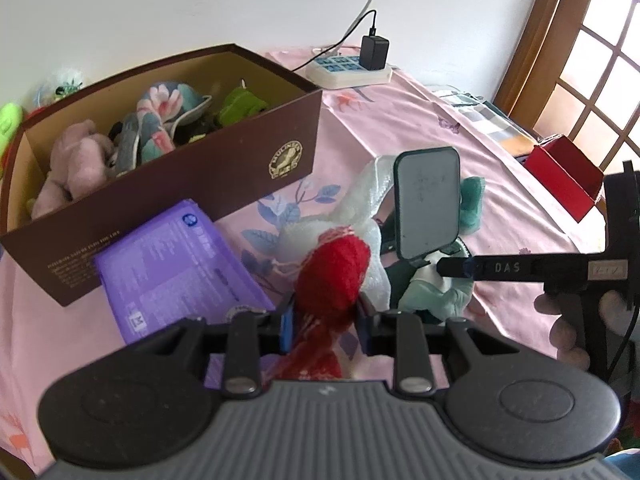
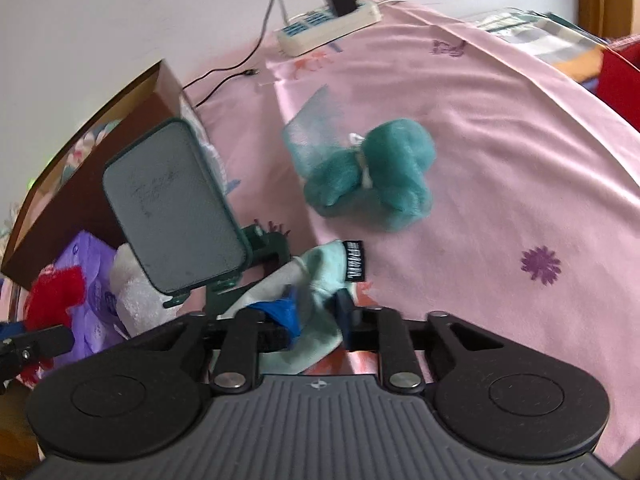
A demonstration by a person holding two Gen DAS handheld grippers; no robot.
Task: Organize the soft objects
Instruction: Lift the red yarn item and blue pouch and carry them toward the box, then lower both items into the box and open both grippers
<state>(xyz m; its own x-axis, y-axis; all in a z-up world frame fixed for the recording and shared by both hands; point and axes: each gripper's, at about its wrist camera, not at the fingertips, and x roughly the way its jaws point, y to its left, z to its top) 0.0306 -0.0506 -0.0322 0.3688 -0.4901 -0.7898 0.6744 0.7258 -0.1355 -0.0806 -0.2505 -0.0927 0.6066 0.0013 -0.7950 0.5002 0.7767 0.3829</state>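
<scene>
The left tool (image 1: 324, 320) is nearly closed, its blue pads pinching a red knit (image 1: 332, 272) that rises between them. The right tool (image 2: 318, 312) is clamped on a pale mint cloth (image 2: 316, 276); its jaws have just been closing, and the cloth bunches between the blue pads. Just past the right tool's tips, a black tag (image 2: 354, 260) on the cloth carries white letters too small to read. In the left view the right tool's finger reads "DAS" (image 1: 508, 268).

Left of the left tool lies one purple packet (image 1: 180, 264) with fine white print that cannot be read. Just ahead of the red knit sits a white fluffy piece (image 1: 360, 200), and beside it stands a dark green phone holder (image 1: 428, 204) with a grey face.

Ahead and right of the right tool, one teal pouf (image 2: 372, 176) lies alone on the pink sheet (image 2: 500, 160), with bare sheet all round it out to the right edge.

Farther left, one brown box (image 1: 208, 176) stands open, a gold round emblem (image 1: 286, 160) on its side, lettering illegible. Inside are one pink plush (image 1: 76, 164), one floral cloth (image 1: 160, 120) and one green toy (image 1: 240, 104).

Farthest, one white power strip (image 1: 348, 70) holds one black charger (image 1: 374, 52) by the wall. A red box (image 1: 564, 178) sits at the far right edge.
</scene>
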